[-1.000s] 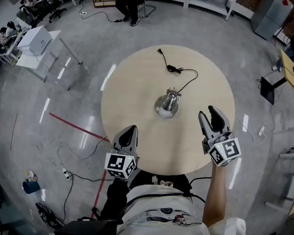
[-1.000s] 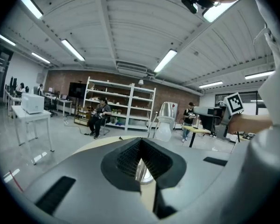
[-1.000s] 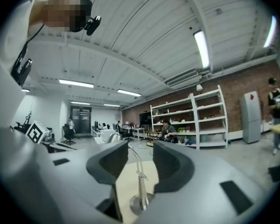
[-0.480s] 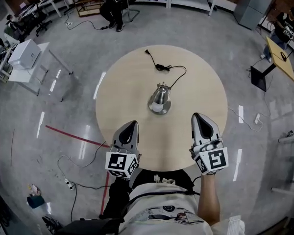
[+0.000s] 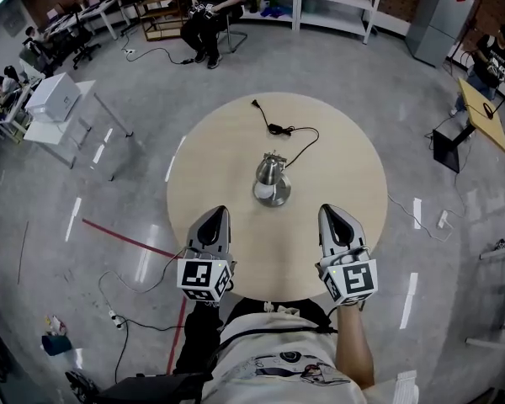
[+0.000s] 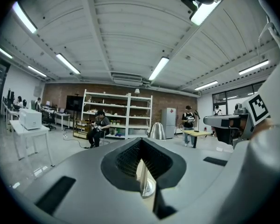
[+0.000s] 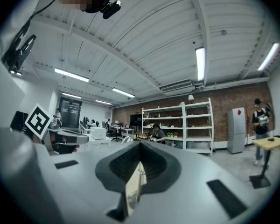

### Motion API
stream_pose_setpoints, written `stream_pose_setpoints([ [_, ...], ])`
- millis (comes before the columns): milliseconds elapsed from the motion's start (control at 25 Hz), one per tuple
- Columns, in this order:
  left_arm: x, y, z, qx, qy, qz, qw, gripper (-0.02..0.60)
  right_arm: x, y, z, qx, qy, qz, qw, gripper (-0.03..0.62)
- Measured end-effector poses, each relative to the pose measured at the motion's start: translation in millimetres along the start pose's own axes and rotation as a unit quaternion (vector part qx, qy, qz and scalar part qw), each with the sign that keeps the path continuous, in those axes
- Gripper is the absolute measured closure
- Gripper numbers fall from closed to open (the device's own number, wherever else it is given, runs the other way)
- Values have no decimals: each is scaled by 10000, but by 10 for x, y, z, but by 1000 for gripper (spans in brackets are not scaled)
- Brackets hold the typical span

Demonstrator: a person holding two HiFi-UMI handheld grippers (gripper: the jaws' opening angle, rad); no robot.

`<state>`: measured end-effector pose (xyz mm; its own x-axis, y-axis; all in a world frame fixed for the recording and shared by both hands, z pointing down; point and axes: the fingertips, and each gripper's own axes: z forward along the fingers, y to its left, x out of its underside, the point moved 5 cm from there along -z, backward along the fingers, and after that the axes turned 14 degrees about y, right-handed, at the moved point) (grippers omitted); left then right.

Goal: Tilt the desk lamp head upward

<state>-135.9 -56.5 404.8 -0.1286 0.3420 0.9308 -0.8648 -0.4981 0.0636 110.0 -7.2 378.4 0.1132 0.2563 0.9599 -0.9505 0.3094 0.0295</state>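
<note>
A silver desk lamp (image 5: 270, 179) stands near the middle of the round wooden table (image 5: 345, 175), its cone-shaped head facing down toward my side. Its black cord (image 5: 288, 131) runs off to the table's far edge. My left gripper (image 5: 212, 219) and right gripper (image 5: 332, 215) hover side by side over the near edge, both shut and empty, well short of the lamp. In the left gripper view the lamp (image 6: 155, 130) shows far ahead beyond the shut left gripper (image 6: 142, 171). The right gripper (image 7: 133, 176) shows nothing between its jaws.
A white side table with a printer (image 5: 55, 98) stands left of the round table. A red tape line (image 5: 126, 236) and cables cross the floor. A seated person (image 5: 209, 11) and shelves are at the far side. A wooden desk (image 5: 488, 112) stands right.
The right gripper's jaws have gone from open to shut. It has drawn back and leftward to sit level with the left gripper at the table's near edge.
</note>
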Motion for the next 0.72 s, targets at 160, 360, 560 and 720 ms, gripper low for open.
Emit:
stream_pose_setpoints([
  [160,-29,-59,-37,-34,-34,44,10000,589,-56,2,-32,-11,-63,-40,10000,591],
  [360,-36,-107,-49,-31,-38,65,10000,589,-80,8,-39,-5,-120,-36,9999,592],
  [560,-30,-148,-33,21,-17,88,10000,589,-83,24,-9,-46,-89,5,9999,592],
  [720,-31,-161,-13,49,2,111,9999,589,-82,26,6,-70,-110,0,9999,592],
])
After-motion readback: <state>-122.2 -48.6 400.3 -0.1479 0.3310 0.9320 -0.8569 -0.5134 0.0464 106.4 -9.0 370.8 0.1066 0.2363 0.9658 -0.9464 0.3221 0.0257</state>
